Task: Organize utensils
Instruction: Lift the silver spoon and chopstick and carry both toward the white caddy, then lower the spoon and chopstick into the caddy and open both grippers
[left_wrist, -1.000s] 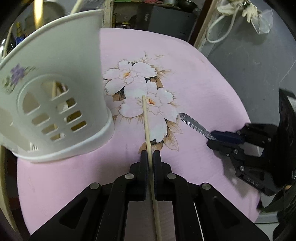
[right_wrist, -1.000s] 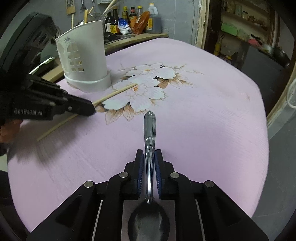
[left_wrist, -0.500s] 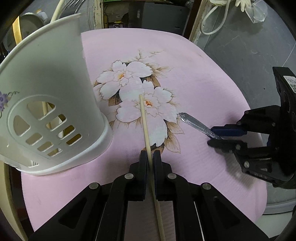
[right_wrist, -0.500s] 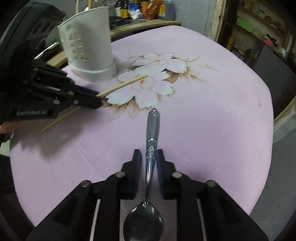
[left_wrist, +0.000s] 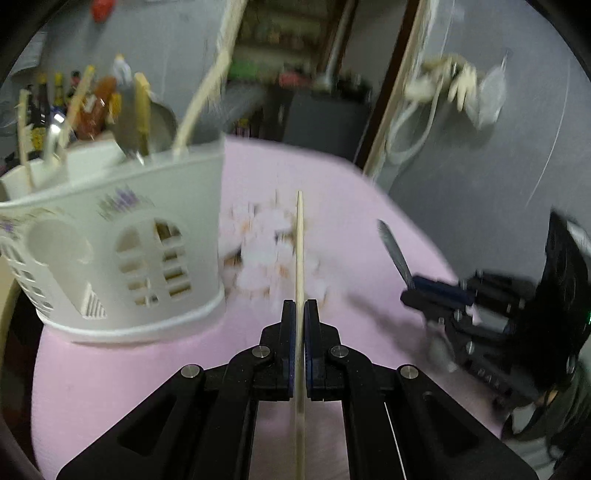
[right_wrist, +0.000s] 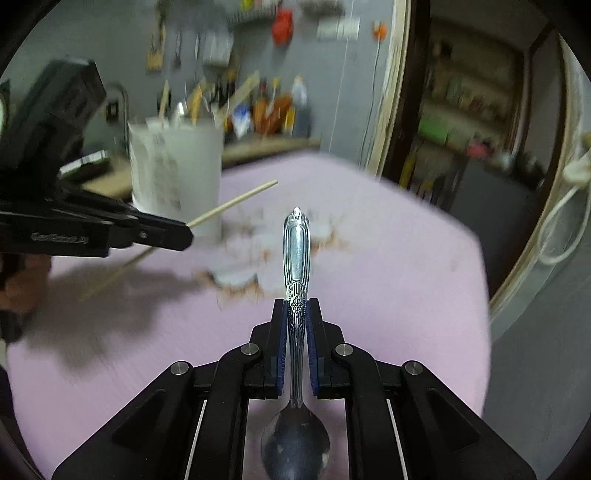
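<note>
My left gripper (left_wrist: 300, 308) is shut on a wooden chopstick (left_wrist: 299, 243) that points forward, raised above the pink flowered table (left_wrist: 122, 376). The white slotted utensil holder (left_wrist: 122, 236) stands just left of it, with several chopsticks and a spoon in it. My right gripper (right_wrist: 295, 306) is shut on a silver spoon (right_wrist: 296, 254), handle forward, bowl toward the camera. In the right wrist view the left gripper (right_wrist: 181, 236) with its chopstick (right_wrist: 236, 201) is at left, in front of the holder (right_wrist: 177, 177). The right gripper (left_wrist: 424, 288) shows at right in the left wrist view.
A counter with bottles (right_wrist: 273, 110) stands behind the table. A doorway with shelves (right_wrist: 461, 110) is at the back right. The table's edge (right_wrist: 484, 280) drops to a grey floor on the right. Cables hang on the wall (left_wrist: 436, 96).
Both grippers have lifted and tilted up, so the chopstick and the spoon now stand off the table. The views are blurred by the motion. The holder sits lower in both views.
</note>
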